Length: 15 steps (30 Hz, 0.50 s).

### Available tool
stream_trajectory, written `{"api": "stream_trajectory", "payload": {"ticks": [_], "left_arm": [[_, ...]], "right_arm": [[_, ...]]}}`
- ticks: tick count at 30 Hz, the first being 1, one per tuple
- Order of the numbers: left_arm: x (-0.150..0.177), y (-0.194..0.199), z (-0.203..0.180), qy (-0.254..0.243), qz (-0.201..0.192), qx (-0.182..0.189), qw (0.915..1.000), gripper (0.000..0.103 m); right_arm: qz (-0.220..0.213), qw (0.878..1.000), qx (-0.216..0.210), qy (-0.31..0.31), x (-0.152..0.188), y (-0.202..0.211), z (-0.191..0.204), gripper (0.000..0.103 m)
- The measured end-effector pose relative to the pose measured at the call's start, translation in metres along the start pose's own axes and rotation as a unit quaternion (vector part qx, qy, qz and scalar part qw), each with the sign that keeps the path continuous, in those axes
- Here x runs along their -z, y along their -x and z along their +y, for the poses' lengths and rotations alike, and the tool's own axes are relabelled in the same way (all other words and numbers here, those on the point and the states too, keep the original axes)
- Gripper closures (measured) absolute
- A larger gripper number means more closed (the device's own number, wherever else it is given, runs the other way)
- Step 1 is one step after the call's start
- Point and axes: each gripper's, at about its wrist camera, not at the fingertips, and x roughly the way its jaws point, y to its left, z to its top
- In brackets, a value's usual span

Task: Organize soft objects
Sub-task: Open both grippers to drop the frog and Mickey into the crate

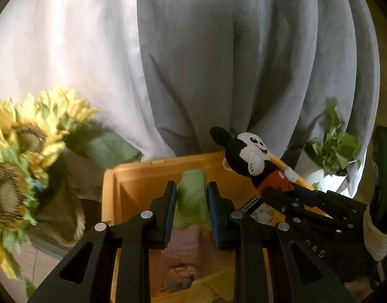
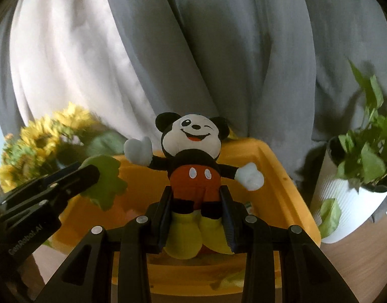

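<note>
Left gripper [image 1: 190,202] clamps a green cloth [image 1: 192,197]; right gripper [image 2: 197,208] pinches the mouse plush [image 2: 193,161] by its legs, both over the yellow bin [image 2: 276,176]. Risk: top-heavy plush may pivot toward 12 o'clock and catch the rim; the potted plant [image 2: 355,181] at 3 o'clock could be knocked.

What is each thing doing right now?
Left claw: shut on the green cloth.
Right claw: shut on the mouse plush toy, gripping its legs, upright.
Yellow bin: open, soft things inside.
Potted plant: upright beside the bin.
Sunflowers: blurred.
</note>
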Motion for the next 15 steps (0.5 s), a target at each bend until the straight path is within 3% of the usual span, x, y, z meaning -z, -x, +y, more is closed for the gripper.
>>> {"api": "stream_trajectory", "payload": {"ticks": [9,11,13,15], "left_arm": [[0.008,-0.025,-0.004,-0.005,0.031,0.002,0.9995,0.077],[0.008,-0.026,-0.003,-0.002,0.030,0.001,0.9995,0.077],[0.007,-0.024,-0.004,-0.003,0.029,-0.001,0.9996,0.068],[0.006,-0.021,-0.006,-0.003,0.025,-0.004,0.9997,0.067]], "right_arm": [[0.056,0.998,0.032,0.005,0.007,-0.035,-0.006,0.063],[0.055,0.998,0.034,0.004,0.006,-0.034,-0.006,0.054],[0.052,0.998,0.038,0.004,0.004,-0.033,-0.005,0.045],[0.046,0.998,0.038,0.004,0.004,-0.032,-0.005,0.043]]}}
